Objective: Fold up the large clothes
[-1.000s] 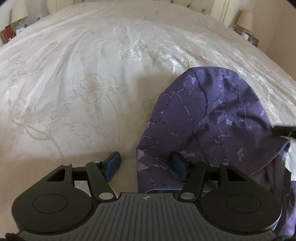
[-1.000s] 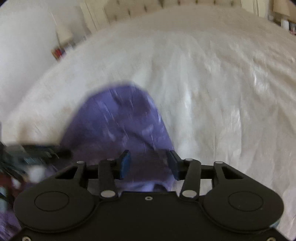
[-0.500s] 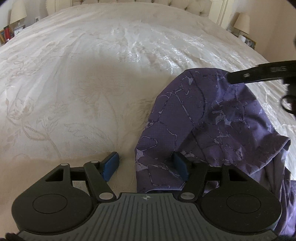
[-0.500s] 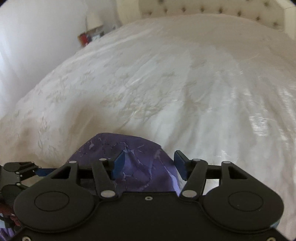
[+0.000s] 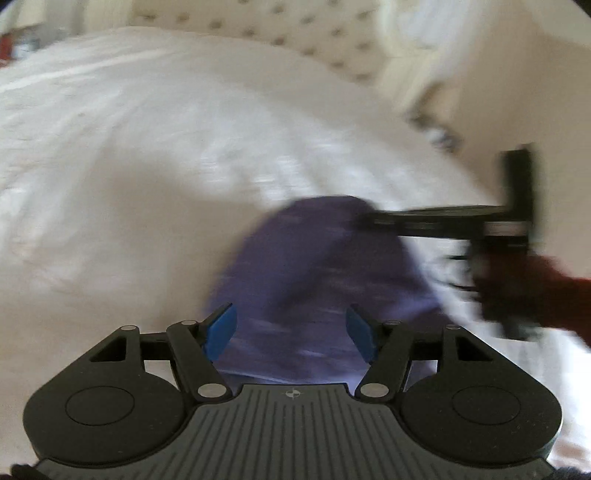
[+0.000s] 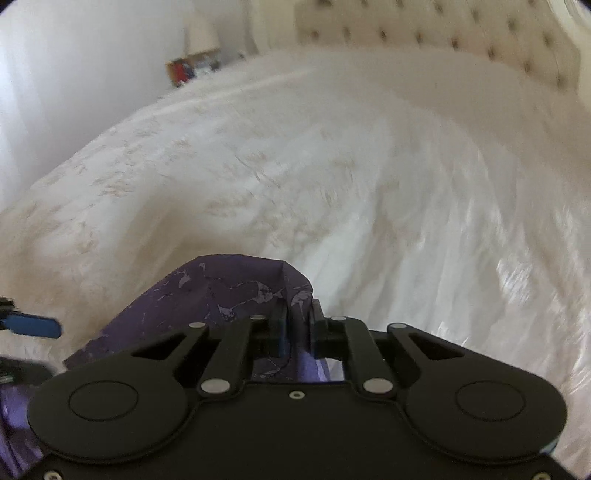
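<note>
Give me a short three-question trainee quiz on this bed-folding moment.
1. True or false: the right hand-held gripper is shut on the purple patterned cloth garment.
2. Which hand-held gripper has its blue pads apart? A) left B) right
3. Fill in: the garment lies on a cream embroidered ____.

Key: 1 true; 2 A; 3 bedspread.

R gripper – jaws apart half a sec ago, now clamped on a fold of the purple garment. L gripper has lifted and tilted up – headboard now in its view, garment between its open jaws.
</note>
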The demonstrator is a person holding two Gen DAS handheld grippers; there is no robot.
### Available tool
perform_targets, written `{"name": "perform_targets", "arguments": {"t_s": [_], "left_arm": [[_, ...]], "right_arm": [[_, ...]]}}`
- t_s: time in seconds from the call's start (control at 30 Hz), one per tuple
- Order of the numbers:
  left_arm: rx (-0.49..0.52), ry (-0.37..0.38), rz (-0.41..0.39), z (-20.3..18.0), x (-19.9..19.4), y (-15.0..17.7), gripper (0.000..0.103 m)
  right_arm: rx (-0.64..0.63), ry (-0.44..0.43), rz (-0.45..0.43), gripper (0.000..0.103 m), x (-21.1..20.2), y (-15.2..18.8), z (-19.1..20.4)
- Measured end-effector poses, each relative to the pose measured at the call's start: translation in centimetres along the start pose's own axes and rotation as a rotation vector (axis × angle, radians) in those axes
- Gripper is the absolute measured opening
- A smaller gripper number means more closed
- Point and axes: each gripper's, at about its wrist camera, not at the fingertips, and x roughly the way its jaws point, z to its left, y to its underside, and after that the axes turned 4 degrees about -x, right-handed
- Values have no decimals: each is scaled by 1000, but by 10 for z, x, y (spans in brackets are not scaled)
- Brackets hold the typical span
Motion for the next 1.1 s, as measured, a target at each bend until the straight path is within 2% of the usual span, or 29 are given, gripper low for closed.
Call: {"name": "perform_targets", "arguments": {"t_s": [0.07, 0.13, 0.2, 0.23, 0.27, 0.3, 0.37, 0.47, 0.63, 0.8, 0.97, 1.0, 1.1], "left_arm": [[28, 136, 67, -15, -2, 11, 63], [25, 255, 182, -21, 10, 26, 63], [-10, 315, 279, -17, 27, 43, 63], [-47, 313, 337, -11, 39, 53, 63], [-68, 294, 358, -6, 46, 60, 63], [-81, 266, 359, -1, 50, 66, 60], [-111, 261, 343, 9, 52, 69, 56], [-153, 223, 308, 13, 41, 66, 56], [-75, 169, 304, 10, 6, 63, 57], [-39, 170, 341, 12, -32, 74, 57], [-24, 168, 422, 16, -54, 100, 57], [-26, 169, 432, 17, -59, 105, 57], [-59, 177, 436, 22, -67, 114, 58]], "right_arm": [[-66, 7, -50, 17, -21, 1, 15], [-115, 7, -91, 16, -39, 1, 30], [-175, 13, -132, 16, -63, 5, 45], [-205, 14, -148, 16, -74, 7, 52], [-240, 15, -163, 16, -85, 10, 61], [-277, 14, -176, 15, -98, 14, 68], [-363, 3, -192, 15, -122, 26, 87], [-468, -24, -183, 15, -150, 52, 114], [-541, -81, -103, 15, -181, 110, 148], [-608, -121, 17, 18, -189, 162, 170], [-510, -168, 124, 32, -188, 186, 173], [-481, -175, 143, 40, -188, 187, 171], [-343, -180, 155, 55, -196, 187, 158]]}}
